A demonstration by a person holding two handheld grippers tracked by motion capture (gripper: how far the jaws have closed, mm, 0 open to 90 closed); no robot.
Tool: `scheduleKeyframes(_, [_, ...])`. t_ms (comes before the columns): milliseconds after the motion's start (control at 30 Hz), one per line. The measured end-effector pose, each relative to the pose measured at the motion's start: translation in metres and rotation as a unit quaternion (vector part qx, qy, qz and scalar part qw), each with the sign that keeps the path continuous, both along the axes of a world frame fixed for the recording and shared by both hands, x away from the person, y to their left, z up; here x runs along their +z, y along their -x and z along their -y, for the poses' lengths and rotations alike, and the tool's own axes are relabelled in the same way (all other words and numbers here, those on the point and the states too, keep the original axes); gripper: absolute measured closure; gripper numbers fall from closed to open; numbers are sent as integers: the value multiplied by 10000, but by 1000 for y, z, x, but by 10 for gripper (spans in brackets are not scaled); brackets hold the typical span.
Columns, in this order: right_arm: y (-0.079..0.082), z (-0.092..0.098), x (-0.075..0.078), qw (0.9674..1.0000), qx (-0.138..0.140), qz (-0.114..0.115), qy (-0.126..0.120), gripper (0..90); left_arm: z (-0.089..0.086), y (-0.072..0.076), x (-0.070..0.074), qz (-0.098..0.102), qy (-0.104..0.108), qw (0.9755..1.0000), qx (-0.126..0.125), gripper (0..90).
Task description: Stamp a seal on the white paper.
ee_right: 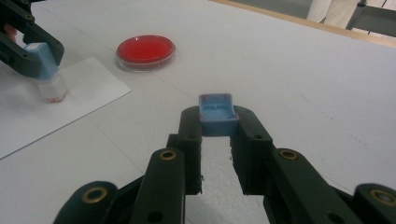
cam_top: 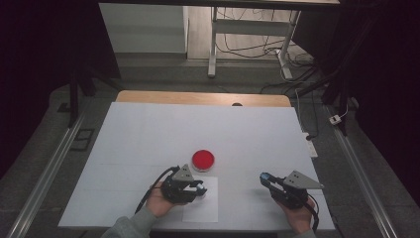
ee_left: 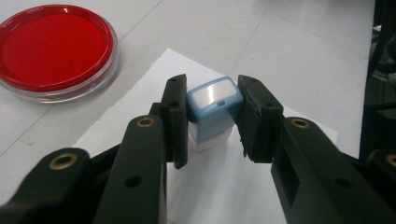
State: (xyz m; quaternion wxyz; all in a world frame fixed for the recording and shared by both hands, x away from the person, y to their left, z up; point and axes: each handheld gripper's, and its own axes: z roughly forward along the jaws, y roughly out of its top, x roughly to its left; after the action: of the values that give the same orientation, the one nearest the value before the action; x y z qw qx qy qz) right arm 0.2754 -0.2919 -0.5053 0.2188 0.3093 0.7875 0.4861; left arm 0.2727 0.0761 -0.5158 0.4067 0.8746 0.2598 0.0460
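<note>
The light-blue plastic stamp (ee_left: 212,109) is clamped in the left hand-held gripper (ee_left: 211,122), standing on the white paper sheet (ee_left: 224,186), the round red ink pad (ee_left: 53,49) beyond. Well to its right, the right hand-held gripper (ee_right: 215,128) grasps the small blue plastic cap (ee_right: 216,113) above the white tabletop (ee_right: 303,79).

This looks like a lab or recording room set up for tabletop work. A white board (cam_top: 148,134) covers a wooden table (cam_top: 198,97), dark curtains (cam_top: 44,54) hang at both sides, and loose cables (cam_top: 247,49) trail across the grey floor (cam_top: 163,74) round a metal desk frame (cam_top: 214,44).
</note>
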Motion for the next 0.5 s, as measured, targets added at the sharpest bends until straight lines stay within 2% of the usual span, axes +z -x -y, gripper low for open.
scheduleKeyframes(200, [0,0,0,10000,2,-1,1,736,6,3,-1,122,-240,9996,-22,658])
scheduleKeyframes(400, [0,0,0,10000,-1,3,1,736,9,8,-1,271,-334,9991,26,659])
scheduleKeyframes(500, [0,0,0,10000,0,7,-2,737,8,10,-3,343,-316,9989,56,659])
